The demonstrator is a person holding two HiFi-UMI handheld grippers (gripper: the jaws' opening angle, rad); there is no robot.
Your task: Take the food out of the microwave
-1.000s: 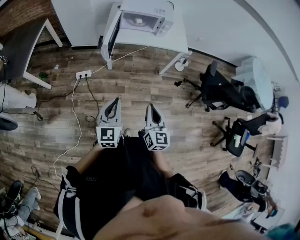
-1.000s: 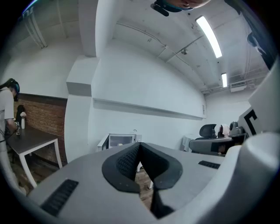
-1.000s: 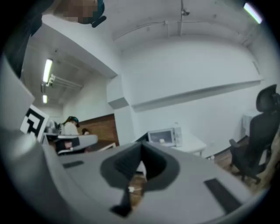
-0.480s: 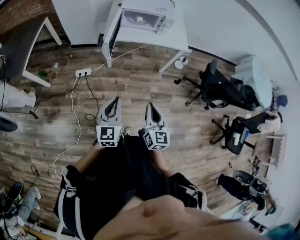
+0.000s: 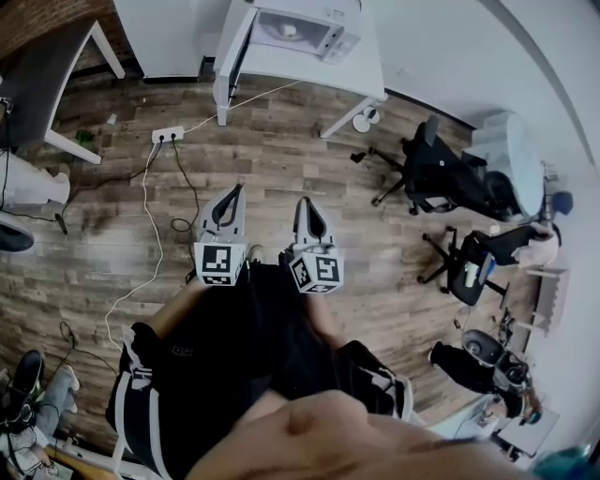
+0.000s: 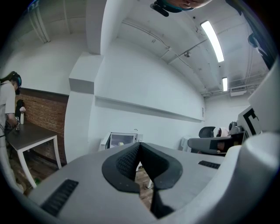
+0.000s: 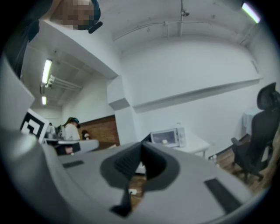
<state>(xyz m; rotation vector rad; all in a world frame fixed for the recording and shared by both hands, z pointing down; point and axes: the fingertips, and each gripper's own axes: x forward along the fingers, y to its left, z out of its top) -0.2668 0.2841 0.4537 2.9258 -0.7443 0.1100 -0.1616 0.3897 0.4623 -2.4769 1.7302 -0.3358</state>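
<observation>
Though microwave [image 5: 298,28] shows throughout, ceiling lights [image 6: 212,35] don't

**A:** Microwave [image 5: 302,28], condition?

**B:** White and boxy, standing upright on a white table [image 5: 361,67] near the wall. The door [image 5: 232,52] is swung wide open to the left of the opening, with a dark window pane. The control panel is on the right of the front.

**A:** Food?

**B:** The food [image 5: 289,30] is one small pale item inside the cavity, resting low and about mid-width. It is too small to tell what kind it is, or whether it sits on a dish.

**A:** Do the gripper views agree?

**B:** Yes. Both show the pale speck inside the open, bright cavity.
</observation>
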